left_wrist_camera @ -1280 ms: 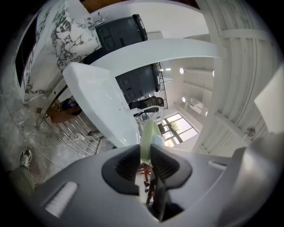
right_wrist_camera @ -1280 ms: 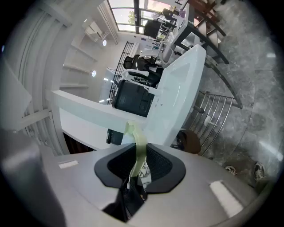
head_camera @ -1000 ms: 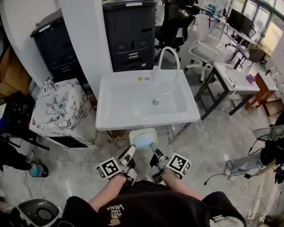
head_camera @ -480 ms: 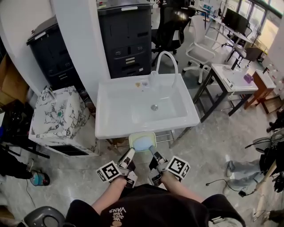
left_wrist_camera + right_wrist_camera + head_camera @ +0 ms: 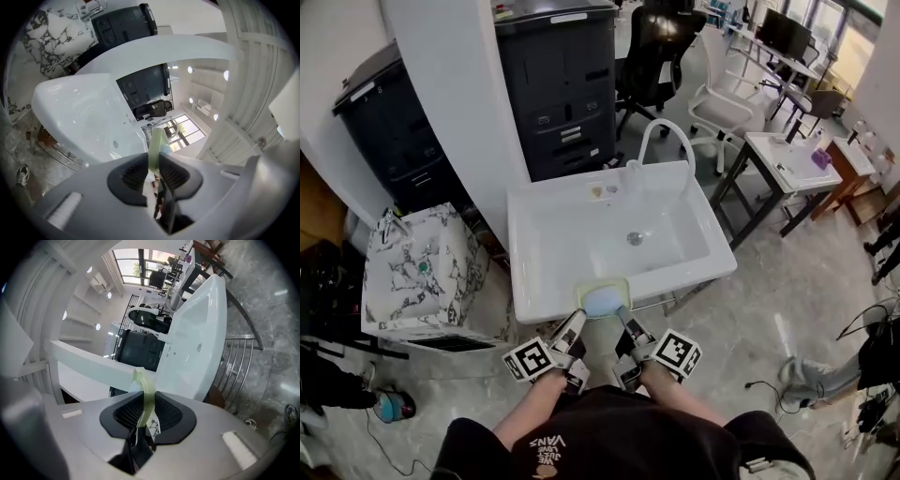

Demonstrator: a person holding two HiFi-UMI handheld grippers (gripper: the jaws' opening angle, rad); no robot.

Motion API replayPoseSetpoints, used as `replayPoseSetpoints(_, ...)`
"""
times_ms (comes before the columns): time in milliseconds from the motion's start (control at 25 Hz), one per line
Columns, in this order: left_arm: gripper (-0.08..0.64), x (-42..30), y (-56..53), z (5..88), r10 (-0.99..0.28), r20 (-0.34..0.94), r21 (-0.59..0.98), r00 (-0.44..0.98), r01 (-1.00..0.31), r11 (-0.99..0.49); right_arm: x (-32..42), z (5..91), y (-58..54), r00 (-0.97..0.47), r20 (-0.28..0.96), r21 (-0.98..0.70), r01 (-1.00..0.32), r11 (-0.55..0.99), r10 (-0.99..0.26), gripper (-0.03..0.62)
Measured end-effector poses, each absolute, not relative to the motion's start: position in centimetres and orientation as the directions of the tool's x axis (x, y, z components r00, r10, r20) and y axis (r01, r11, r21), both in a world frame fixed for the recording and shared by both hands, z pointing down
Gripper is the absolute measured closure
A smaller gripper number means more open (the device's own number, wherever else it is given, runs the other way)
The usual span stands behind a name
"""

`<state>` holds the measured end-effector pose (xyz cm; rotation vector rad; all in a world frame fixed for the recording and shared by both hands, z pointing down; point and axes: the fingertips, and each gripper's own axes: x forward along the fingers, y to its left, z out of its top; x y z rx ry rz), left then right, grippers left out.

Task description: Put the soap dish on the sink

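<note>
Green plastic soap dish (image 5: 603,298) hangs level over the sink (image 5: 520,253) front rim at six o'clock. The left gripper (image 5: 578,319) clamps its seven-o'clock edge and the right gripper (image 5: 623,315) its five-o'clock edge, probably so neither side tips before set-down.
</note>
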<state>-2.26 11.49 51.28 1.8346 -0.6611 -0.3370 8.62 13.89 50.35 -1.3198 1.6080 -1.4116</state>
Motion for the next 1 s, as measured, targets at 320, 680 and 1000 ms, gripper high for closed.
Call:
replayPoseSetpoints(320, 0.437, -6.5, 5.8, 51.5, -0.535, 0.09, 0.929, 0.84, -0.264, -0.258, 4.2, 50.5, 8.9, -0.248, 0.161, -0.956, -0.281, -0.088, -0.955, 0.518)
replayPoseSetpoints(680, 0.436, -8.8, 1.9, 52.2, -0.488, 0.081, 0.931, 0.869, -0.241, -0.275, 1.7, 51.0, 5.4, -0.192, 0.164, -0.953, -0.285, -0.105, -0.968, 0.518)
replayPoseSetpoints(1000, 0.436, -8.9, -1.1, 52.8, -0.517, 0.084, 0.932, 0.852, -0.251, -0.262, 1.8, 51.7, 2.0, -0.222, 0.167, -0.954, -0.282, -0.101, -0.961, 0.518)
